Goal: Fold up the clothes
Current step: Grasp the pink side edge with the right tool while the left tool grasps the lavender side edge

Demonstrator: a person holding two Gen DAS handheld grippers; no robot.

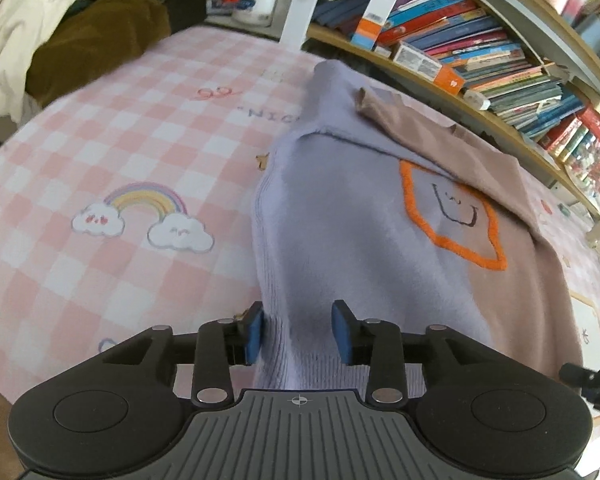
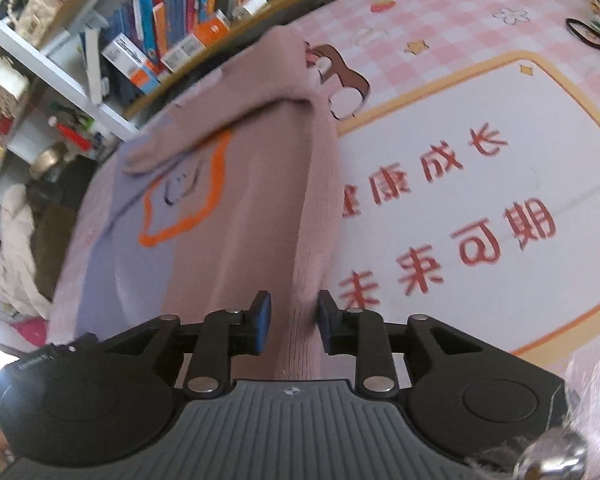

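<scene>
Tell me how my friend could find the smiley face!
Look at the pink checked sheet beside the bookshelf. A sweater lies on it, half lilac, half brown. The smiley is on its chest inside a wobbly orange outline, unlike the rainbow, which is printed on the sheet.

Each wrist view looks forward, low and close over the bed (image 1: 140, 152). Both share the sweater (image 1: 360, 220) and bookshelf (image 1: 480, 52).
</scene>
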